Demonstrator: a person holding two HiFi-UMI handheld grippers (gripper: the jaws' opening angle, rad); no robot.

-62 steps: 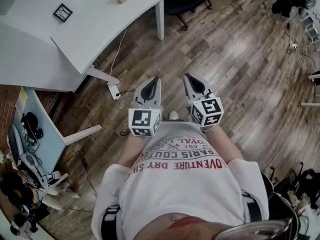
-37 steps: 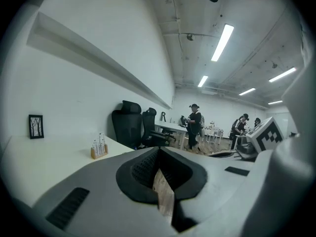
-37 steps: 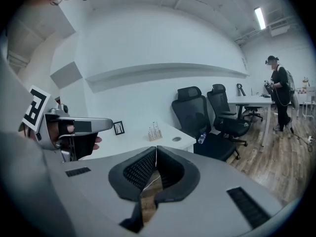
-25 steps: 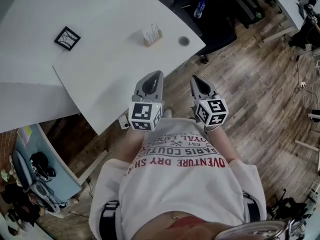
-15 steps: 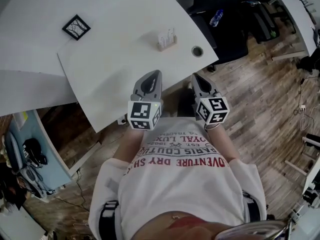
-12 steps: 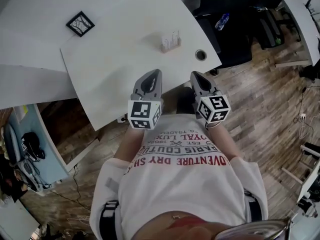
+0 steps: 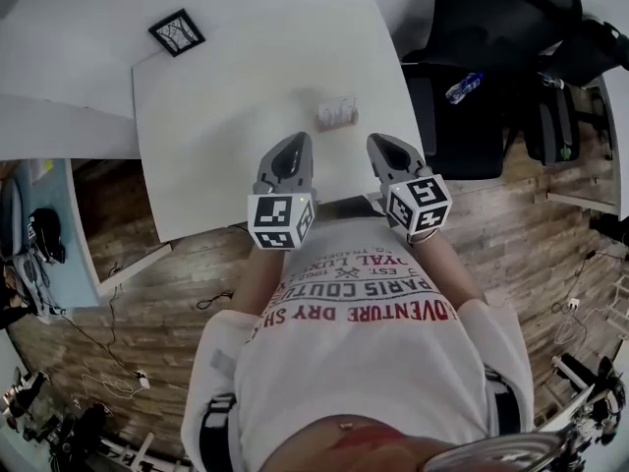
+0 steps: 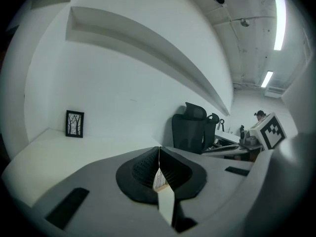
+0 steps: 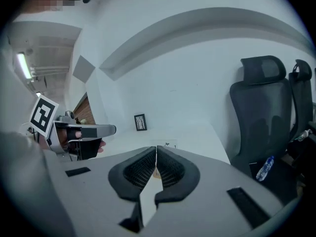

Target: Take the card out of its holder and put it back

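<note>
My left gripper (image 7: 291, 151) and right gripper (image 7: 382, 149) hang over the desk's (image 7: 226, 146) near edge. Both are clenched on nothing, jaws pressed together. Just beyond them stands the holder (image 7: 336, 121), the card (image 7: 340, 107) apparently upright inside it, though blurred. Farther off, by the far left corner, sits a small picture frame (image 7: 177, 31), and past the right edge a black chair (image 7: 482, 57).

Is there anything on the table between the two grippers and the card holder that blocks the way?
Nothing visible does. The card holder stands alone on the white table, just ahead of the left gripper and the right gripper, with only tabletop between. The picture frame sits at the far left corner.
</note>
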